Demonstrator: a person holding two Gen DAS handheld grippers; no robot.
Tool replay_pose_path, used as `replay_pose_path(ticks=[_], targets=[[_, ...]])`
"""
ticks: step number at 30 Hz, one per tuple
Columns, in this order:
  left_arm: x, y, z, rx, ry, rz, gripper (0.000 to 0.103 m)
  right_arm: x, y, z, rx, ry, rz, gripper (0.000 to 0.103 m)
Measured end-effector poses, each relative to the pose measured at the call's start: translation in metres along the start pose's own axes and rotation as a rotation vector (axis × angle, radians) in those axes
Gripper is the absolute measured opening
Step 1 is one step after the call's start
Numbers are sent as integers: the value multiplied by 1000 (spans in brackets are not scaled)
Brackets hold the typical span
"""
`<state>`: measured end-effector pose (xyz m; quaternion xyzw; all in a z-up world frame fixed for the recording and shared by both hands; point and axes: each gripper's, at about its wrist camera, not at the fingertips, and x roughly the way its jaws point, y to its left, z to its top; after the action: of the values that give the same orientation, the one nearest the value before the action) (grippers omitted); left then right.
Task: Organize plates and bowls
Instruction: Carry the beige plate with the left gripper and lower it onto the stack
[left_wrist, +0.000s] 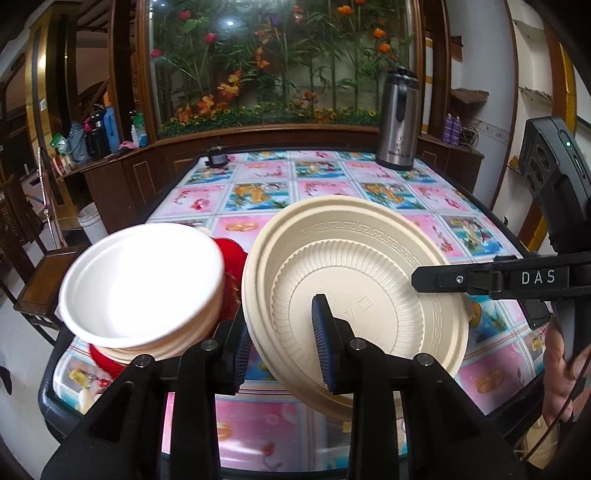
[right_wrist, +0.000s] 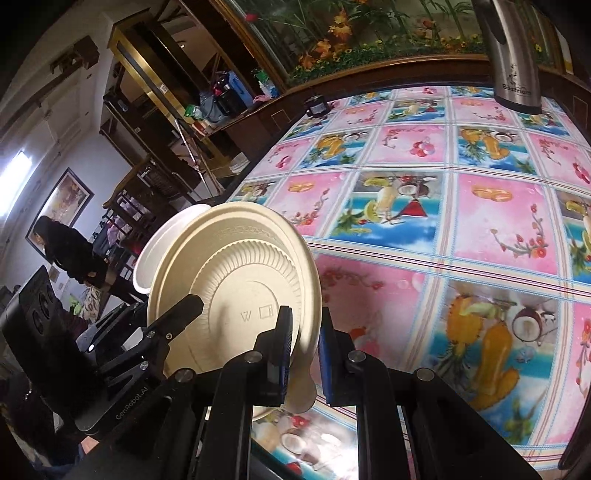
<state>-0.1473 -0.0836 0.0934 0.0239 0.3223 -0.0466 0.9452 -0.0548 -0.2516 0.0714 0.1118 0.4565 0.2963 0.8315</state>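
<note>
A cream plate (left_wrist: 354, 284) with a key-pattern rim is held tilted above the table, its underside toward both cameras. My left gripper (left_wrist: 284, 343) is shut on its near rim. My right gripper (right_wrist: 303, 350) has its jaws around the opposite rim of the same plate (right_wrist: 236, 291), a small gap showing at the right pad. The right gripper's finger (left_wrist: 480, 278) reaches in from the right in the left wrist view. A stack of white and cream plates (left_wrist: 144, 288) sits to the left over a red dish (left_wrist: 229, 254).
The table (right_wrist: 424, 206) has a pink and blue fruit-print cloth. A steel thermos (left_wrist: 399, 122) stands at its far right, a small dark object (left_wrist: 218, 158) at the far left. A wooden cabinet and flower display lie behind. A person stands at left (right_wrist: 74, 254).
</note>
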Motion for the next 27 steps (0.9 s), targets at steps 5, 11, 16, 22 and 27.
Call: replay_pose_path(ticks=[5,11,16,22,27], targets=[[-7,19,9,-30,-20,24,27,2,19,19,-19,1,35,13],[-15,52,24,-74,-30,69,27,11,53,53,-43,4,95,14],[-16,85,29,-131,-21,100,27,34,79,79,-42,25,148,14],[-3,112,23,-183,11,148,27,79,96,95,-11,97,183,14],[1,124,19,-214,21,157,27,105,104,97,-1,133,180,14]])
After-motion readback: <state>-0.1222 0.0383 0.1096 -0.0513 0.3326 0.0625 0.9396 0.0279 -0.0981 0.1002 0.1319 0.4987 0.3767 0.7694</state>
